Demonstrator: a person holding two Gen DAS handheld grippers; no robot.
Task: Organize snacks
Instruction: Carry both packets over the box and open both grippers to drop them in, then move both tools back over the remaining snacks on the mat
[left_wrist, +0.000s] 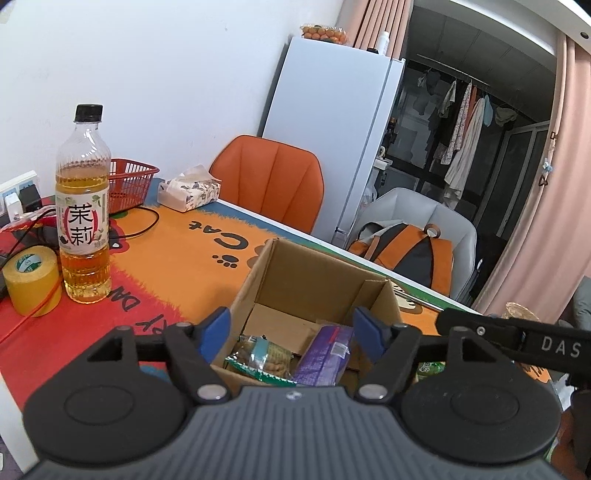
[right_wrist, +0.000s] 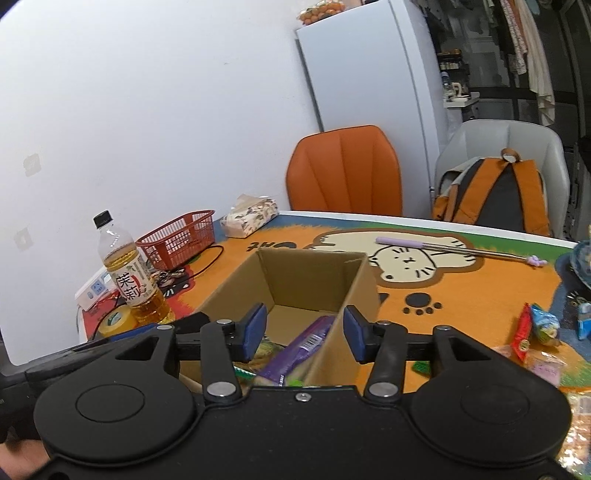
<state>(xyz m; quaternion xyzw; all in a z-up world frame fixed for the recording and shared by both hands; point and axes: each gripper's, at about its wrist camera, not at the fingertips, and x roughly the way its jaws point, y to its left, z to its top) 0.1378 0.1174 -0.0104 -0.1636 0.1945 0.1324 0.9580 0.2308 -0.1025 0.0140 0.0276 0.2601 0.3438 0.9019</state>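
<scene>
Cardboard box (left_wrist: 317, 284) sits open at lower centre of both views on the tabletop (right_wrist: 461, 295). Inside: purple packet (left_wrist: 327, 352) and green peanut packet (left_wrist: 264, 360), touching. Left gripper (left_wrist: 291, 328) jaws wide, empty, over the box's near edge. Right gripper (right_wrist: 304, 326) likewise wide, empty. Loose snacks (right_wrist: 535, 328) at the right edge. Tea bottle (left_wrist: 84, 206) and yellow tape roll (left_wrist: 31, 278) at left.

Box mouth: cardboard box (right_wrist: 295, 280) open on top — far half bare.
Near half: purple packet (left_wrist: 325, 352), green packet (left_wrist: 262, 360).
Left flank: tea bottle (left_wrist: 84, 206), tape roll (left_wrist: 31, 278) — close together.
</scene>
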